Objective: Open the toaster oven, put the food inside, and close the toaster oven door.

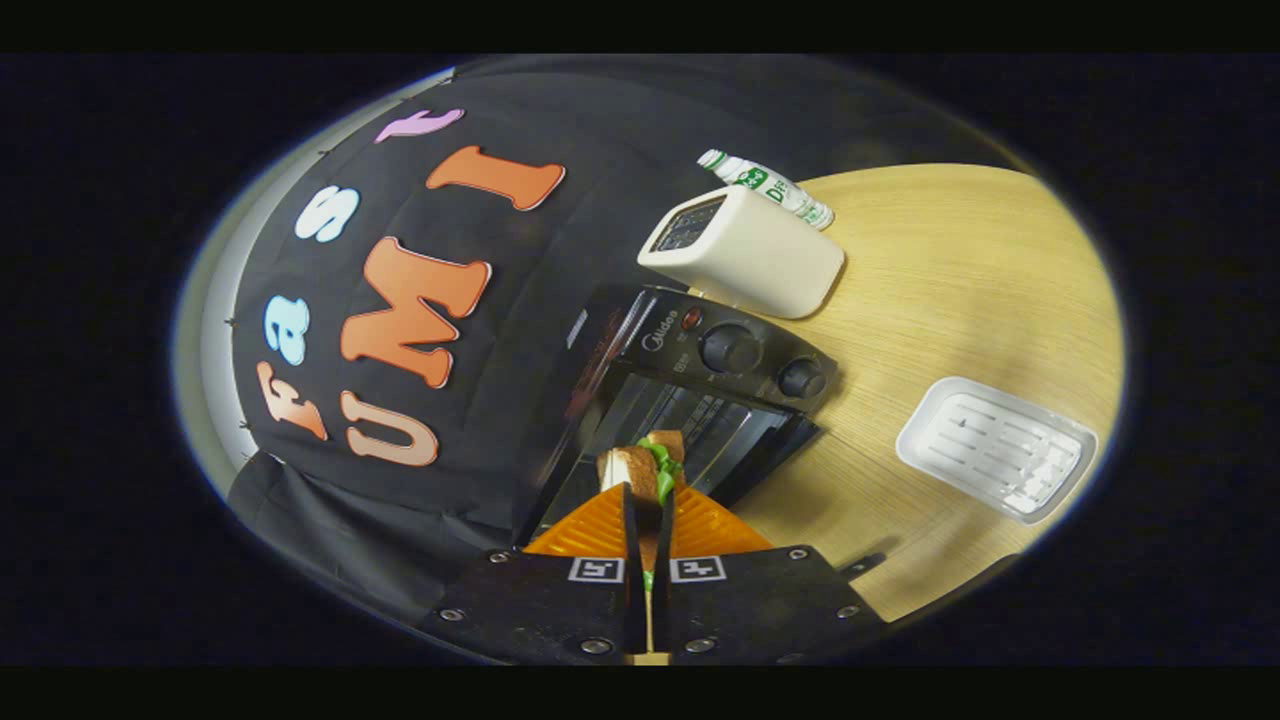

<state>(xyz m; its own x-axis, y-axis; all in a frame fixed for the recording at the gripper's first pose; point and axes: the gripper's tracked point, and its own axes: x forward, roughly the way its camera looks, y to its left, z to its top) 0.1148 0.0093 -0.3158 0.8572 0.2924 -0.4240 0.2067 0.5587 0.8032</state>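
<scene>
White tray (997, 448), cream appliance (745, 252), bottle (768, 187), wooden table (960, 290)

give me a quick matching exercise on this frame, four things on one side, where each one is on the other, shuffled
Things:
1. sandwich
2. toaster oven
3. white tray
4. bottle

Places:
A. lying behind the cream appliance
B. bare, on the wooden table beside the oven
C. pinched in the gripper, both orange fingers on it
D. just beyond the fingers, door open

Pairs: 1-C, 2-D, 3-B, 4-A
</scene>
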